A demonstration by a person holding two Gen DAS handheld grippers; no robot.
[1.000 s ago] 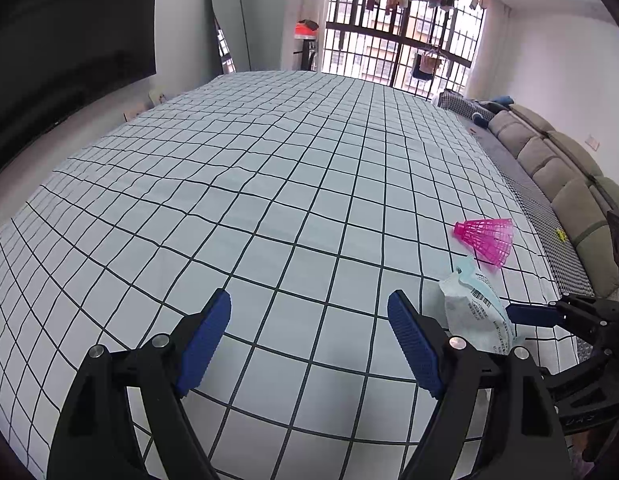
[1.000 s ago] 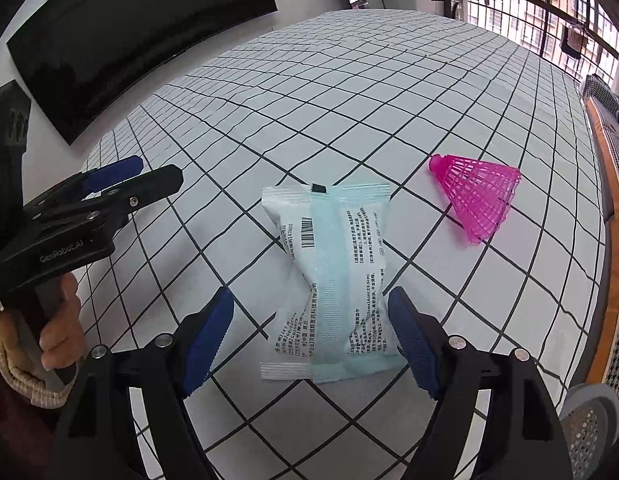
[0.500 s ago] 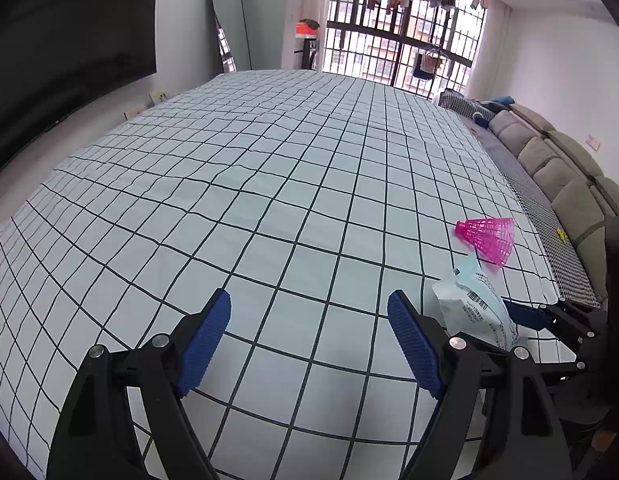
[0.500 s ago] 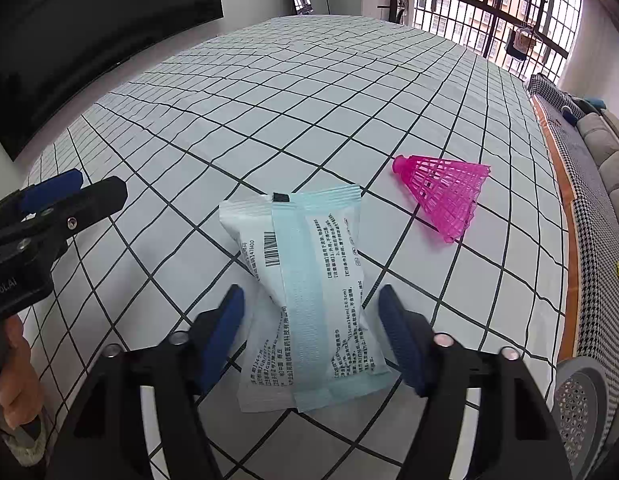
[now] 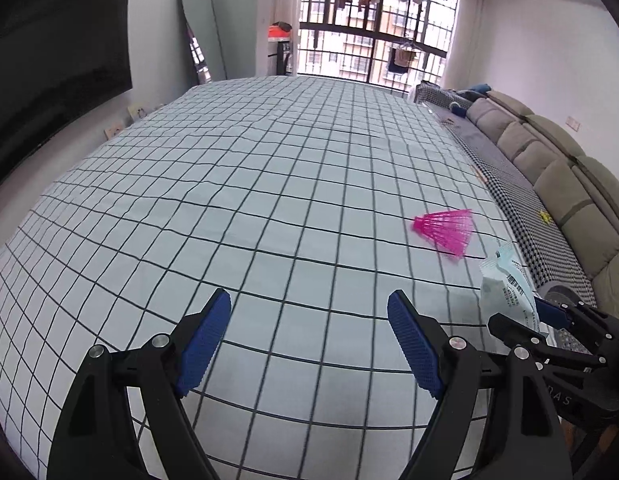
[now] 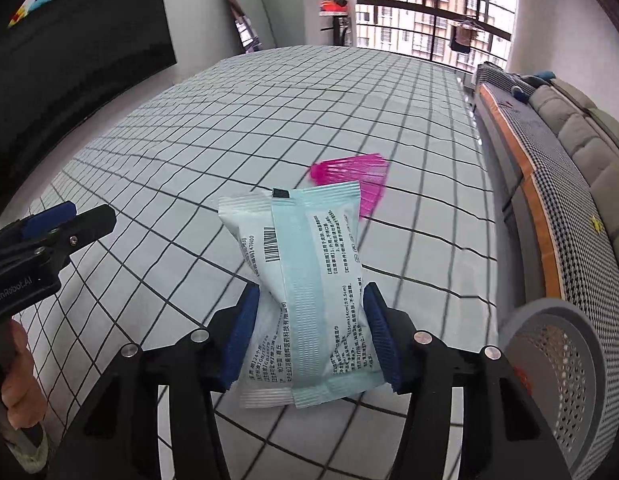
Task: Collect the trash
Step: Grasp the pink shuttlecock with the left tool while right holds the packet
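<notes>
The wrapper (image 5: 505, 288) — a crinkled plastic packet, pale blue and white with a printed barcode — shows at the right of the left wrist view, standing up from the right hand-held gripper (image 5: 521, 322) over the right edge of the desk (image 5: 269, 184). The desk is covered in a smooth white cloth with a black grid. A pink shuttlecock (image 5: 447, 230) of ribbed plastic mesh, cone-shaped, lies on its side near that same right edge, a little beyond the wrapper. The left hand-held gripper (image 5: 309, 336) hangs above the near part of the desk with its blue ribbed pads wide apart and nothing between them.

In the right wrist view the wrapper (image 6: 305, 288) fills the middle: a flat pillow pack with crimped ends, pinched at its waist between the blue pads of the right hand-held gripper (image 6: 309, 336), whose jaws are closing on it. It is lifted clear of the cloth. The shuttlecock (image 6: 353, 178) lies behind it, partly hidden. At the lower right, off the desk's edge, stands a grey perforated plastic basket (image 6: 549, 320) — its contents cannot be made out. The left hand-held gripper (image 6: 49, 224) enters at the left edge.
</notes>
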